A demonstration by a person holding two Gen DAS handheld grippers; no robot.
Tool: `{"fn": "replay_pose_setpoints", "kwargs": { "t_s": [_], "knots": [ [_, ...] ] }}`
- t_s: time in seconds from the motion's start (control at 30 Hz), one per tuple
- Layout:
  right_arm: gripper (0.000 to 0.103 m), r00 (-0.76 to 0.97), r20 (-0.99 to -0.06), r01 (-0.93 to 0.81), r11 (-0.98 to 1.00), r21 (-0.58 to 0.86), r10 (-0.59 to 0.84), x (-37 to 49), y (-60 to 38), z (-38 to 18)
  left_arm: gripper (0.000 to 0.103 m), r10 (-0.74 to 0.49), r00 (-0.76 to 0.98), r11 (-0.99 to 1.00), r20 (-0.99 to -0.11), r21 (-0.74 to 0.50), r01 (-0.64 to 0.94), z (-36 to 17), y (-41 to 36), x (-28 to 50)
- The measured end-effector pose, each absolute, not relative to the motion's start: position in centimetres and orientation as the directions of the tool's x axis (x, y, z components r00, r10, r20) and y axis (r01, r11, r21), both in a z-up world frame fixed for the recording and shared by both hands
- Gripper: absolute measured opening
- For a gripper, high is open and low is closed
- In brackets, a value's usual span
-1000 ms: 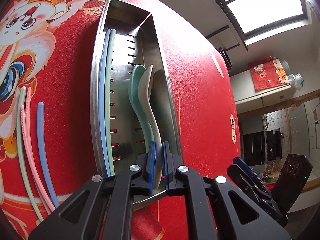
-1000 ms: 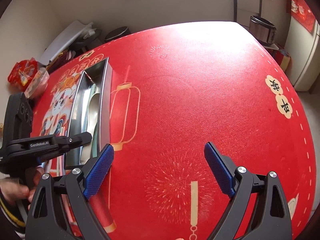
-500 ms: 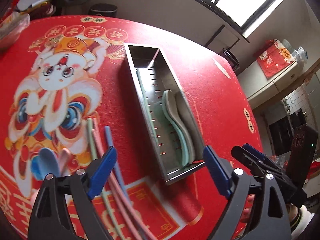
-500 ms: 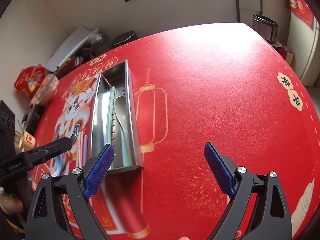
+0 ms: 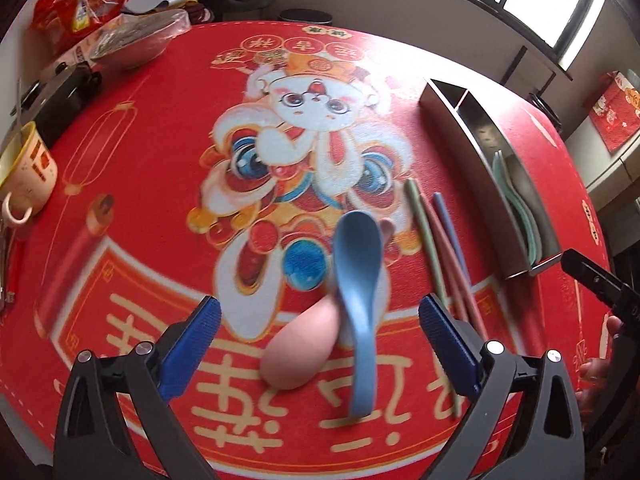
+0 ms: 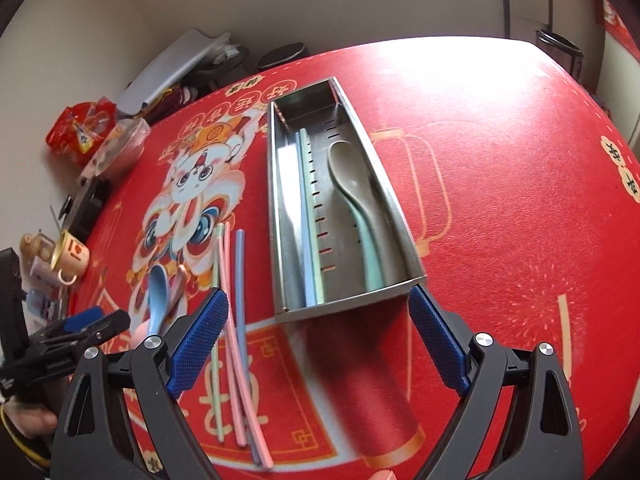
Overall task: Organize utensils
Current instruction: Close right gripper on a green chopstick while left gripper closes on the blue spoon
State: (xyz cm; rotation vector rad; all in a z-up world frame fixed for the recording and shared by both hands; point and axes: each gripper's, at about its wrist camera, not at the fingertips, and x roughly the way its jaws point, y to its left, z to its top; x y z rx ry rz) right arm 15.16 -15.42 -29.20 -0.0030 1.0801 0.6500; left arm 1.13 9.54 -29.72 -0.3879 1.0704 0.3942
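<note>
My left gripper is open and empty, just above a blue spoon lying across a pink spoon on the red mat. Green, pink and blue chopsticks lie to their right. The steel utensil tray stands further right; in the right wrist view the tray holds a grey spoon on a green spoon, and chopsticks in its left compartment. My right gripper is open and empty before the tray's near end. The loose chopsticks lie left of it.
A yellow-rimmed mug, a covered bowl, red snack bags and a dark box crowd the table's left edge. The mug also shows in the right wrist view.
My left gripper let go of the grey spoon in the tray, opened, and swung left over the blue and pink spoons. My right gripper drew nearer the tray's near end.
</note>
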Motion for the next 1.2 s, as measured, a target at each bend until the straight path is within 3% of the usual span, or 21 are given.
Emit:
{"fn": "replay_pose_setpoints", "kwargs": {
  "t_s": [0.23,0.8,0.9,0.97,1.13,1.2],
  "knots": [
    [0.088,0.274,-0.857,-0.552,0.801,0.231,0.437,12.6,-12.5,-29.7,0.097,0.137,0.377,0.863,-0.916,-0.077,-0.5,-31.5,10.7,-1.3],
    [0.088,0.172,-0.897,-0.578,0.779,0.243,0.407,9.7,-10.1,-31.3,0.097,0.1,0.403,0.886,-0.91,-0.103,-0.452,-31.8,11.8,-2.2],
    [0.074,0.153,-0.899,-0.591,0.767,0.25,0.411,9.3,-9.5,-31.5,0.097,0.096,0.407,0.894,-0.908,-0.1,-0.436,-31.7,11.7,-2.2],
    [0.071,0.138,-0.899,-0.605,0.754,0.256,0.415,8.9,-9.0,-31.6,0.097,0.095,0.409,0.898,-0.908,-0.099,-0.429,-31.7,11.8,-2.2],
    [0.037,0.093,-0.893,-0.668,0.693,0.272,0.44,8.1,-6.9,-32.0,0.097,0.087,0.432,0.903,-0.898,-0.112,-0.415,-31.4,11.9,-2.5],
    [0.031,0.096,-0.892,-0.689,0.677,0.26,0.441,8.2,-6.0,-32.2,0.097,0.089,0.443,0.904,-0.892,-0.114,-0.411,-31.2,12.0,-2.8]
  ]
}}
